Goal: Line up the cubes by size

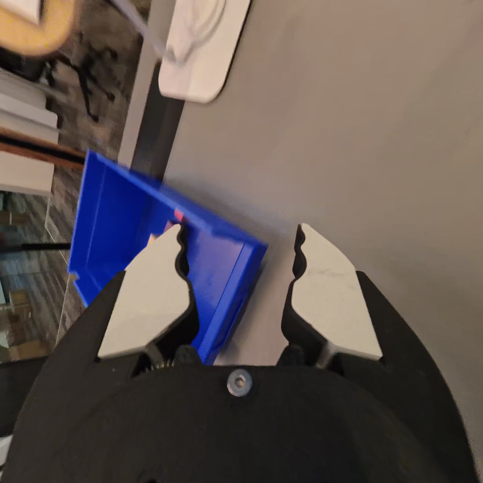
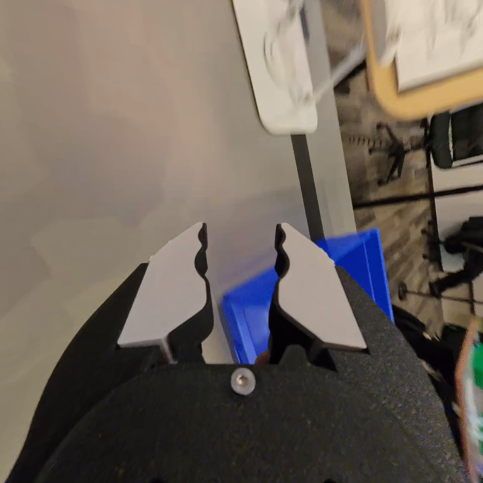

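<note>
A grey table fills most of both wrist views, its top bare across a wide stretch ahead of the two grippers. A blue bin stands at the table's edge, one end reaching past the rim over the carpeted floor; in the right wrist view the same bin shows near the table's right edge, largely behind that gripper's finger. Inside the bin, small patches of red, purple and tan, the cubes, peek out against the far wall, mostly covered by the left gripper's finger and blurred by motion; their number and sizes cannot be made out. A white tray lies near the far edge, cut off by the frame, something clear and smeared on it. The left gripper hangs above the bin's near corner with fingers spread wide and bare, one finger over the bin, the other over bare table. The right gripper is spread less far, also bare, over bare table just beside the bin. Chairs and furniture beyond the table are blurred.
</note>
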`<state>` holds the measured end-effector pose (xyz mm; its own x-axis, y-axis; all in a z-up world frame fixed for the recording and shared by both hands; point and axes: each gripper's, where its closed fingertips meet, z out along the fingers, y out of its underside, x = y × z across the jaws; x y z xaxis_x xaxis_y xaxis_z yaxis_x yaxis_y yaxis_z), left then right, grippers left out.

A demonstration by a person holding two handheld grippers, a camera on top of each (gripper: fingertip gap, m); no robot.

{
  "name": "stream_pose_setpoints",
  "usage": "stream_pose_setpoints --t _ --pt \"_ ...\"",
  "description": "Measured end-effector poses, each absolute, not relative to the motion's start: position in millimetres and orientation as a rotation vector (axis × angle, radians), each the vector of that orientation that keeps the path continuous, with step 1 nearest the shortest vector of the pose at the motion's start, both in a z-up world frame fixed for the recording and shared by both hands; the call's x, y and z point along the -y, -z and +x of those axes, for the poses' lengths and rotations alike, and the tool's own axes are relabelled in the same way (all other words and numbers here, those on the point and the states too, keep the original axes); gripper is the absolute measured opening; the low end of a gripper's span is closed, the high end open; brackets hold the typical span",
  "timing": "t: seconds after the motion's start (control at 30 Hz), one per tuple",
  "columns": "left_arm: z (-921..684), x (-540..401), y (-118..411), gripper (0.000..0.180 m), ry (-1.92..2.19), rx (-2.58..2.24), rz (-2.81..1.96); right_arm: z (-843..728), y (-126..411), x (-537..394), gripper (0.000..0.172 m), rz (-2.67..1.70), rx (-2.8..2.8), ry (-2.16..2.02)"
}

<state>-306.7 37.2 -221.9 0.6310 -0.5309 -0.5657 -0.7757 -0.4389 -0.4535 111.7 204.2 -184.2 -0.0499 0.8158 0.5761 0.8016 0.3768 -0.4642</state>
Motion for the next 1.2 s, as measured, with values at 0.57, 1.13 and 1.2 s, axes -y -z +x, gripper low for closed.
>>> stream_pose_setpoints --t 0.57,1.13,1.2 --pt "-177 -193 250 0.071 -0.273 -0.456 -1.895 -109 245 -212 0.044 -1.418 1.255 -0.483" --pt "-191 -190 275 0.066 -0.32 -0.491 -1.945 -106 261 -213 0.04 -1.287 1.316 -0.249" --pt "-191 -190 276 0.066 -0.322 -0.497 -1.952 -107 262 -212 0.04 -1.277 1.332 -0.232"
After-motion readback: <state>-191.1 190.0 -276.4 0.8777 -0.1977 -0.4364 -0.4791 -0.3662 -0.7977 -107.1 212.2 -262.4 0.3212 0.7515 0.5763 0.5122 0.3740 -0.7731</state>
